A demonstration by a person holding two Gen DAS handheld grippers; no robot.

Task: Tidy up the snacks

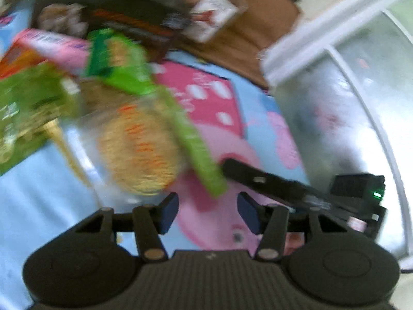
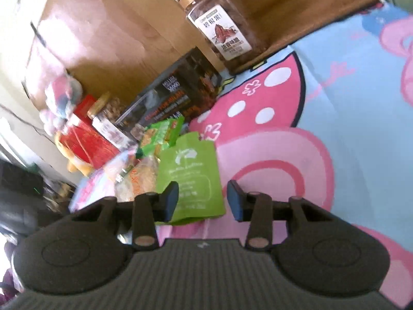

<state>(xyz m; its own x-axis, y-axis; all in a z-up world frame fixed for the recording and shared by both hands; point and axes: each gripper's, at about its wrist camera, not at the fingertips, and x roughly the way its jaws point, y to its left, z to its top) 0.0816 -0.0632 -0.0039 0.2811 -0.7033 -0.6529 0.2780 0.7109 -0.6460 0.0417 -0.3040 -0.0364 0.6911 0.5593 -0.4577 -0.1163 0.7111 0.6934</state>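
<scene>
Snacks lie on a pink and blue cartoon mat (image 2: 335, 103). In the right wrist view my right gripper (image 2: 202, 200) is open, its jaws either side of the lower part of a green pouch (image 2: 191, 178) lying flat. Beside the pouch is a clear bag of yellow snacks (image 2: 140, 178). In the blurred left wrist view my left gripper (image 1: 207, 213) is open and empty, just short of the green pouch's edge (image 1: 196, 149) and the yellow snack bag (image 1: 139, 149). The other gripper's black finger (image 1: 258, 178) reaches in from the right.
A nut jar (image 2: 222, 25) stands on a wooden board. A dark box (image 2: 175, 95), a small jar (image 2: 108, 118), red boxes (image 2: 87, 139) and a green packet (image 2: 160, 134) crowd the mat's far left. In the left wrist view, green (image 1: 28, 108) and pink (image 1: 56, 49) boxes lie left; a shiny metal surface (image 1: 348, 118) is right.
</scene>
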